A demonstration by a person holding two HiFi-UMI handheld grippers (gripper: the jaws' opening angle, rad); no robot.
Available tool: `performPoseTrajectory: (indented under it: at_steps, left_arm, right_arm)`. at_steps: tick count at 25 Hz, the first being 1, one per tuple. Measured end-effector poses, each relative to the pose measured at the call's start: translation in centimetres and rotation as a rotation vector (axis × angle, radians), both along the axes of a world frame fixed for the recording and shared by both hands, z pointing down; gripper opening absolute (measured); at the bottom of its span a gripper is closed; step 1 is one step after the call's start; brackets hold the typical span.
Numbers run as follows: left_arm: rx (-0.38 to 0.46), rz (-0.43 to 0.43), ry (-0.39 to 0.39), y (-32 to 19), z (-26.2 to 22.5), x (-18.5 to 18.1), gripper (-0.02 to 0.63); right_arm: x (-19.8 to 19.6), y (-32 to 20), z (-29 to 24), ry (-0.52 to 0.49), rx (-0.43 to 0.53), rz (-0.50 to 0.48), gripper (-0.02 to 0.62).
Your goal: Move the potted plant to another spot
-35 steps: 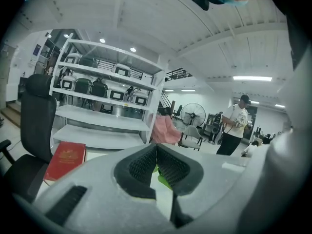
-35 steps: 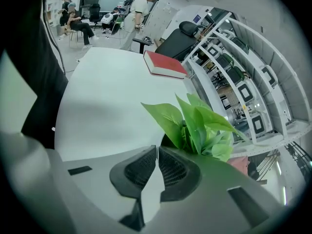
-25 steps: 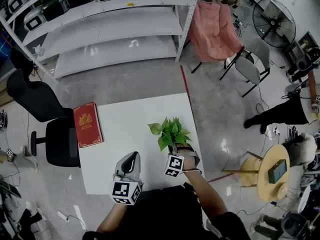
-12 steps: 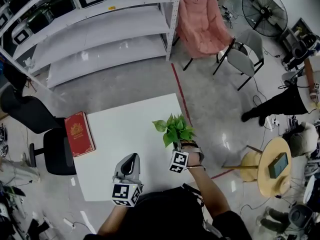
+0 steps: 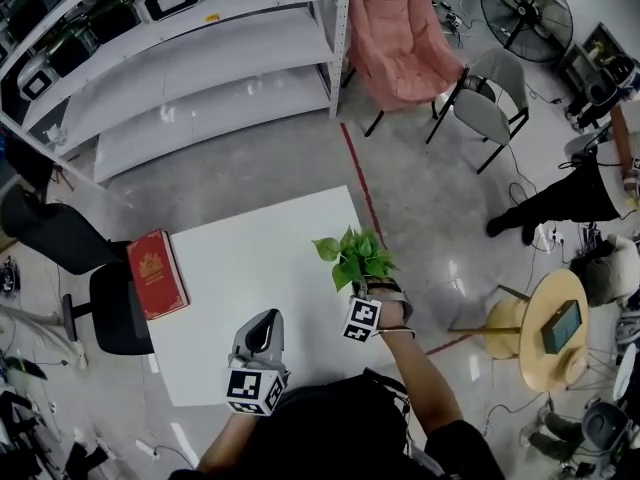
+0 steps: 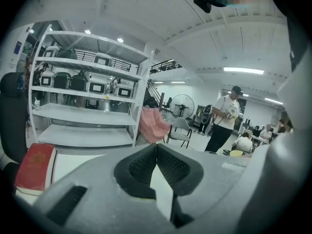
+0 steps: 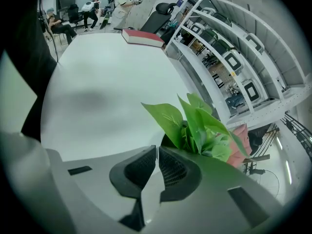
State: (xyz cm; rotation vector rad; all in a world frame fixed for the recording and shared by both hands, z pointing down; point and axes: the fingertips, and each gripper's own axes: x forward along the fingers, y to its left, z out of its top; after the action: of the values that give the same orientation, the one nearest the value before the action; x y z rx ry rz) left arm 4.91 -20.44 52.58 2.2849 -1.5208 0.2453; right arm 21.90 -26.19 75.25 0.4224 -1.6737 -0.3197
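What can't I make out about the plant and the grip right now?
- Pot of the potted plant: head view, hidden under its leaves and the right gripper.
- Whether the fingers pinch the pot rim: right gripper view, their tips cover the contact.
- Pot base on or off the table: no view shows it.

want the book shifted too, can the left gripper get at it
Probably yes: the book lies at the left edge of the table, with nothing between it and the left gripper.
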Motion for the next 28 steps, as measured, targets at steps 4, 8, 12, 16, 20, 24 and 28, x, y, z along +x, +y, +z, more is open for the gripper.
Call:
performPoseTrajectory:
  at_steps: [4,8,12,16,20,24,28]
  left_arm:
    - [-0.007,0.016,0.004,-0.1,0.3,0.6,0.017]
    - [-0.003,0.033,0.004,-0.1,0.2,1.3,0.017]
    - [-0.001,0.043,0.006,0.1,0.2,1.2,0.017]
    - [-0.008,0.037,0.015,0.6,0.3,0.7,0.017]
    - [-0.001,0.053,0.019,1.2,0.1,0.5,0.017]
    - [0.011,0.074,0.026,1.7,-0.1,0.3,0.017]
    - [0.026,0.099,0.033,2.3,-0.5,0.3,0.017]
  right_arm:
    - [0.0,0.3,0.7,0.014,0.0,-0.014,0.015]
    - [0.0,0.3,0.7,0.025,0.01,-0.022,0.015]
    - [-0.2,0.4,0.7,0.015,0.024,-0.01,0.015]
    - [-0.6,0.8,0.5,0.0,0.022,-0.001,0.016]
    - [-0.9,1.2,-0.3,-0.014,0.045,0.014,0.016]
    - [-1.4,1.7,-2.2,-0.091,0.078,0.078,0.017]
    - [-1.7,2.0,-6.1,-0.327,0.106,0.28,0.016]
